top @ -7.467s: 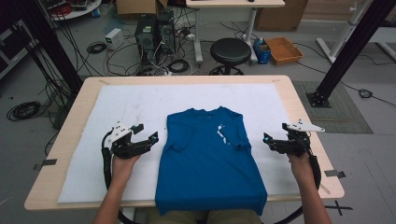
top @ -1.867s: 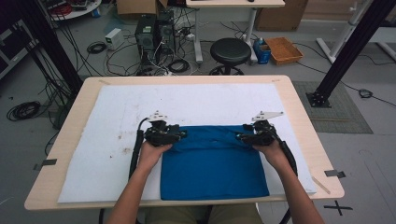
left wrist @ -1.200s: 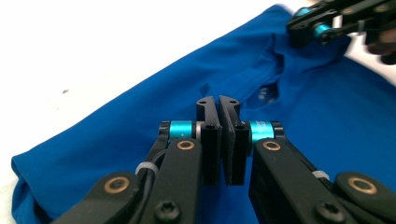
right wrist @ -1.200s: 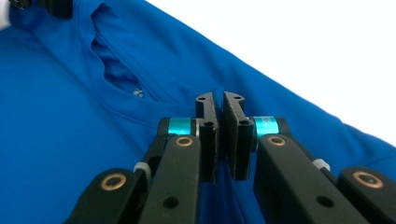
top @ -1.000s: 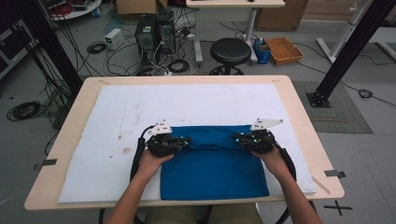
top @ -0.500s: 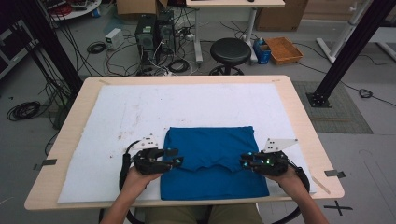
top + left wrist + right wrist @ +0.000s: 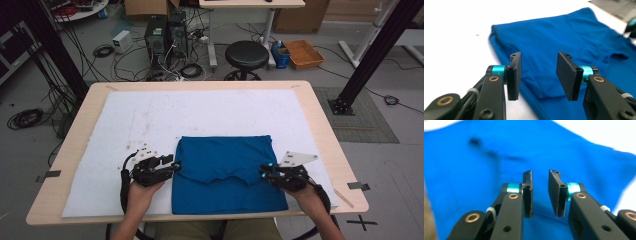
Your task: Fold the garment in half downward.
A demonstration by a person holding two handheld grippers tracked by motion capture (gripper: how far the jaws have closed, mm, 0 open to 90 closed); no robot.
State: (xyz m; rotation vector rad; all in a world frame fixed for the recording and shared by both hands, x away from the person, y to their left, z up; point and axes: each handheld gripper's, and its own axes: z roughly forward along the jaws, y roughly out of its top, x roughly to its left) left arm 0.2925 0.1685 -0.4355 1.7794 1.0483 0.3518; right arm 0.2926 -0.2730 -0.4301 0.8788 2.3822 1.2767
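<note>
The left hand-held gripper (image 7: 538, 76) holds its jaws apart over the folded blue shirt (image 7: 564, 45).

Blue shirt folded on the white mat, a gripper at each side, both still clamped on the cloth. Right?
Not clamped. The left gripper and right gripper stand open, nothing between the pads, as each gripper view shows. The blue shirt lies folded on the white mat.
</note>
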